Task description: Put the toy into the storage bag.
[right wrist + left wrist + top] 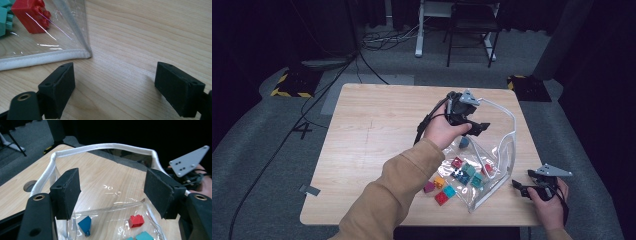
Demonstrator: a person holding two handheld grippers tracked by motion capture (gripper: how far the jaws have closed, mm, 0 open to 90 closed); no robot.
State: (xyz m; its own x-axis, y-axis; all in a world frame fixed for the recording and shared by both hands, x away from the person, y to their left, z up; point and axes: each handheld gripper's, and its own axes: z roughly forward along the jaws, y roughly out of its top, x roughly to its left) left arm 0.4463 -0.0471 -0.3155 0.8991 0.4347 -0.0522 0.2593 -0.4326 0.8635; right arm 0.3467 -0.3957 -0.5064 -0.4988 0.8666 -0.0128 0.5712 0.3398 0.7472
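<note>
A clear plastic bag with a white rim lies on the right half of the wooden table, its mouth held up and open. Inside it lie several small bricks, among them a blue one, a red one and a teal one. My left gripper hovers over the bag's near-left side, open, with nothing pressed between its pads. My right gripper rests low at the table's front right, open, just off the bag's white-edged corner.
A purple brick, an orange one and a red one lie by the bag's left edge near the front of the table. My left forearm crosses above them. The left half of the table is bare wood. Cables run over the floor behind.
</note>
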